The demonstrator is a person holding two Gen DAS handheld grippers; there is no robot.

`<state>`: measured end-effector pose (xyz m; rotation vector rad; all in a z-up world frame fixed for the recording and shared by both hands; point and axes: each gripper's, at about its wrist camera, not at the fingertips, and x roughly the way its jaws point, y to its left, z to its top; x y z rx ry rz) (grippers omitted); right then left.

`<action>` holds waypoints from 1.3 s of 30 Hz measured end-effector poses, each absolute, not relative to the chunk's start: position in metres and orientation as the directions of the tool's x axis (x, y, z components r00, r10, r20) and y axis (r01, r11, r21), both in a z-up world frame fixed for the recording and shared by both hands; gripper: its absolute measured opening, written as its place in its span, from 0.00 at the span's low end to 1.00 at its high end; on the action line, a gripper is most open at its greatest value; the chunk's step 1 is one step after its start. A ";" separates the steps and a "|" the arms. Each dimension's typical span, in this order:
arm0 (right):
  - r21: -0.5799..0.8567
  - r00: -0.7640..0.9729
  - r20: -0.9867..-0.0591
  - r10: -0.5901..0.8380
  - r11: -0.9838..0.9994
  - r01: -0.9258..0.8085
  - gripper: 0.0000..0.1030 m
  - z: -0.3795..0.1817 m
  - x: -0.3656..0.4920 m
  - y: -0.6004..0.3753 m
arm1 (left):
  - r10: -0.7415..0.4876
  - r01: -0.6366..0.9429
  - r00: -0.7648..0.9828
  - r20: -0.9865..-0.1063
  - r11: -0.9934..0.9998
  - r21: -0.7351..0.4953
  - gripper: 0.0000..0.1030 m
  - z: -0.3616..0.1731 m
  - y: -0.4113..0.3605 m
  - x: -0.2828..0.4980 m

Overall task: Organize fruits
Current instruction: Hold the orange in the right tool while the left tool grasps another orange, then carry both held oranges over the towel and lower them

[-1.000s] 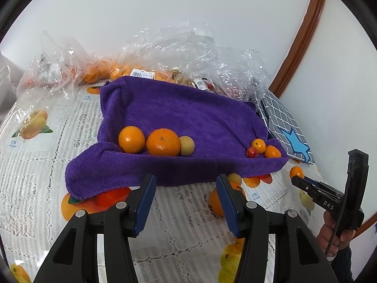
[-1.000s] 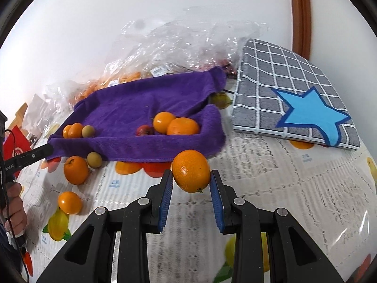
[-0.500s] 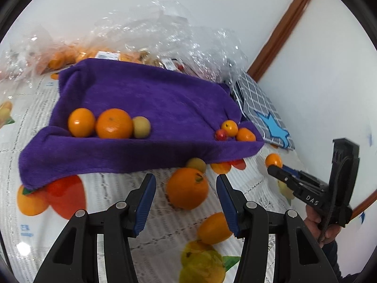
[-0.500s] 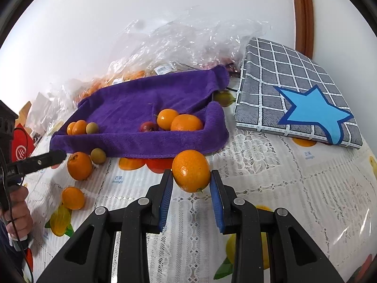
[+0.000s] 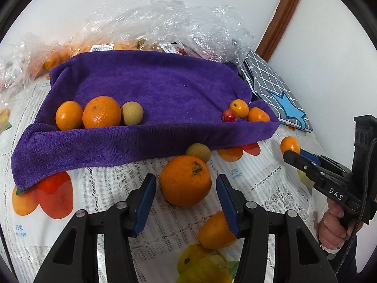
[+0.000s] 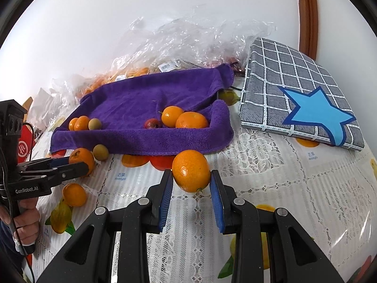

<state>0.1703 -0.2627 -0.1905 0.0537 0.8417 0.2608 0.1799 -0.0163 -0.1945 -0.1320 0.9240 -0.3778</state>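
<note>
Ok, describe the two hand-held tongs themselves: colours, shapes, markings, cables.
Both tongs are matte black plastic with two angled fingers, silver pivot screws and ribbed blue pads. The left tongs read "GenRobot.AI" in white on the side, with a thin black cable by the bare hand. The right tongs read "DAS", gripped by a bare hand with a dark sleeve.

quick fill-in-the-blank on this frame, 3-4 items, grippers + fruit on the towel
1. The right gripper is shut on a small ____ citrus fruit.
2. The left gripper is ____, its blue pads either side of the large stemmed orange on the lace tablecloth.
3. The folded fleecy towel holding sorted fruit is ____ in colour.
4. The star on the grey checked cushion is ____.

Missing words: orange; open; purple; blue
</note>
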 end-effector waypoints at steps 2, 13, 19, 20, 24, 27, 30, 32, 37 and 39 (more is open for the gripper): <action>0.150 0.635 -0.731 0.249 0.967 -0.207 0.31 -0.190 0.170 -0.263 | -0.372 0.261 0.543 -0.753 0.927 -0.269 0.39 -0.195 -0.016 0.179; 0.166 0.636 -0.727 0.259 0.965 -0.204 0.31 -0.191 0.172 -0.265 | -0.388 0.254 0.584 -0.713 0.921 -0.294 0.39 -0.186 -0.008 0.174; 0.180 0.636 -0.724 0.267 0.963 -0.199 0.31 -0.191 0.172 -0.266 | -0.399 0.233 0.608 -0.687 0.916 -0.326 0.39 -0.179 0.004 0.173; 0.184 0.637 -0.723 0.267 0.963 -0.196 0.31 -0.191 0.172 -0.266 | -0.398 0.230 0.613 -0.682 0.916 -0.328 0.39 -0.178 0.006 0.173; 0.207 0.638 -0.719 0.275 0.961 -0.181 0.31 -0.191 0.172 -0.270 | -0.403 0.224 0.623 -0.670 0.913 -0.341 0.39 -0.174 0.013 0.171; 0.223 0.637 -0.720 0.277 0.961 -0.166 0.31 -0.192 0.173 -0.274 | -0.408 0.217 0.633 -0.658 0.909 -0.354 0.39 -0.171 0.018 0.170; 0.228 0.636 -0.722 0.272 0.962 -0.152 0.31 -0.192 0.173 -0.276 | -0.408 0.208 0.643 -0.648 0.908 -0.365 0.39 -0.168 0.024 0.169; 0.234 0.632 -0.727 0.270 0.962 -0.142 0.31 -0.192 0.174 -0.277 | -0.410 0.202 0.648 -0.642 0.905 -0.374 0.39 -0.167 0.028 0.169; 0.254 0.619 -0.735 0.278 0.959 -0.129 0.31 -0.192 0.173 -0.276 | -0.390 0.173 0.668 -0.634 0.910 -0.378 0.39 -0.163 0.040 0.167; 0.241 0.623 -0.733 0.273 0.961 -0.138 0.31 -0.186 0.172 -0.272 | -0.382 0.159 0.677 -0.630 0.911 -0.381 0.39 -0.161 0.045 0.168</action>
